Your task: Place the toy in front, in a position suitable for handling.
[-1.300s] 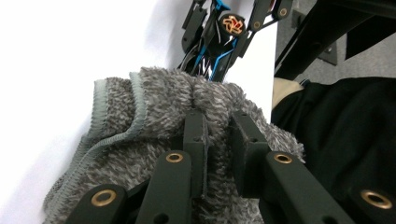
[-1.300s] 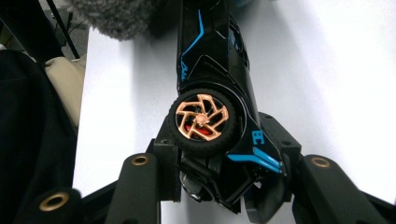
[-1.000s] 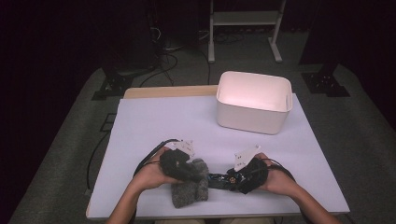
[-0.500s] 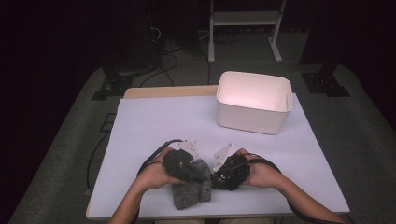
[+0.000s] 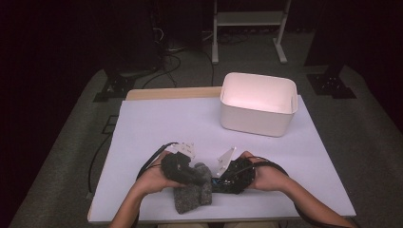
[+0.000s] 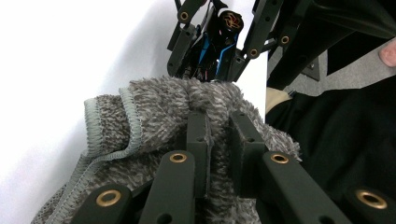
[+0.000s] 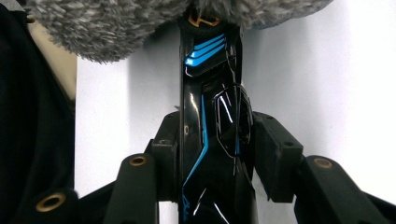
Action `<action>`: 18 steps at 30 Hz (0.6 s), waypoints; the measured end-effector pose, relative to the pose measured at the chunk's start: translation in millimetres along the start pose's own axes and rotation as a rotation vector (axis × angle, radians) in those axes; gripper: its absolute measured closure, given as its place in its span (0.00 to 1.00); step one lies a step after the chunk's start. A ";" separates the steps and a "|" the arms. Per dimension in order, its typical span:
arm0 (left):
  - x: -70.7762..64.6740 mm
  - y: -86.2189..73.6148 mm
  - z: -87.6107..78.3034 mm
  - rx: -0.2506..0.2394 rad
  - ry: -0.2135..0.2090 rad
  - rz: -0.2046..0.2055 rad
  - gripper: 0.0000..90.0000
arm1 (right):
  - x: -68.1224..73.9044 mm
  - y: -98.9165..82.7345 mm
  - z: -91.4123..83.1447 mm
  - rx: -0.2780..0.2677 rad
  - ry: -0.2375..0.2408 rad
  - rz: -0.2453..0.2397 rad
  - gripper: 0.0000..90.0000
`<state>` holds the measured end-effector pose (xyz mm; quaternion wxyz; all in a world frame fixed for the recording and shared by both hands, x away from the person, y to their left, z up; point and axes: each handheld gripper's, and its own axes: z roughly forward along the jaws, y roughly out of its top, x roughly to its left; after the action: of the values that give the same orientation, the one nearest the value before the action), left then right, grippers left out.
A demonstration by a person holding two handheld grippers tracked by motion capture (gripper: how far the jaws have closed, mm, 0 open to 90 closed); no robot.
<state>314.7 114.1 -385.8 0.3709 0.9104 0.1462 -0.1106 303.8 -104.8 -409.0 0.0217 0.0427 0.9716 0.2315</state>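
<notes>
A grey fuzzy cloth [image 5: 192, 197] with a stitched hem [image 6: 133, 116] lies at the table's near edge. My left gripper [image 5: 197, 175] is shut on a fold of it, the pile bulging between the pads [image 6: 198, 137]. My right gripper [image 5: 219, 180] faces it from the right. It is shut on a glossy black device with blue lines [image 7: 210, 140], and its jaws have just been closing on it. The device's far end reaches the cloth [image 7: 116, 23]. In the left gripper view the device [image 6: 224, 39] sits just beyond the cloth, between the right gripper's jaws.
A white open bin [image 5: 256, 102] stands at the back right of the pale table [image 5: 157, 128]. A wooden strip [image 5: 171, 93] runs along the table's far edge. Cables and stand legs lie on the dark floor beyond. My forearms come in over the near edge.
My right gripper has moved left with the black device, up to the cloth and the left gripper. The left gripper and the cloth have stayed about where they were.
</notes>
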 end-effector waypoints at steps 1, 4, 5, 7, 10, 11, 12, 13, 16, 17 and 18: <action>0.3 -0.6 -1.0 -0.002 0.001 0.003 0.89 | 0.2 -0.3 -0.1 -0.004 -0.001 -0.004 0.62; 1.3 -6.9 -5.5 -0.013 0.007 -0.012 0.89 | -1.6 -3.7 -0.5 -0.031 0.006 -0.003 0.62; 2.1 -10.6 -7.0 -0.017 0.006 -0.023 0.89 | -2.0 -4.6 -0.4 -0.039 0.008 -0.002 0.62; 4.9 -17.4 -9.1 -0.017 0.010 -0.044 0.89 | -2.1 -6.0 -0.2 -0.054 0.009 -0.001 0.62; 7.4 -21.2 -11.9 -0.025 0.008 -0.059 0.89 | -2.7 -4.5 1.6 -0.073 -0.001 -0.001 0.62; 6.9 -20.0 -13.0 -0.029 0.005 -0.062 0.89 | -3.5 -2.8 2.4 -0.078 0.001 -0.003 0.62; 5.9 -17.9 -15.0 -0.030 0.012 -0.058 0.89 | -3.6 -0.9 3.1 -0.090 -0.004 -0.002 0.62; 4.4 -14.9 -19.1 -0.027 0.026 -0.055 0.89 | -3.7 1.2 3.5 -0.103 -0.009 -0.004 0.62; 0.9 -6.3 -33.5 -0.033 0.041 -0.045 0.90 | -5.5 6.3 3.7 -0.158 -0.008 0.006 0.62; -0.2 -3.6 -37.4 -0.036 0.045 -0.034 0.90 | -6.8 8.5 3.0 -0.187 0.007 0.014 0.62; -2.8 1.1 -42.8 -0.044 0.054 -0.028 0.90 | -7.2 10.0 2.5 -0.206 0.007 0.015 0.62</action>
<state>316.4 143.1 -354.3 0.3850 0.9027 0.1712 -0.0878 311.9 -95.4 -406.6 0.0207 0.0467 0.9424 0.3307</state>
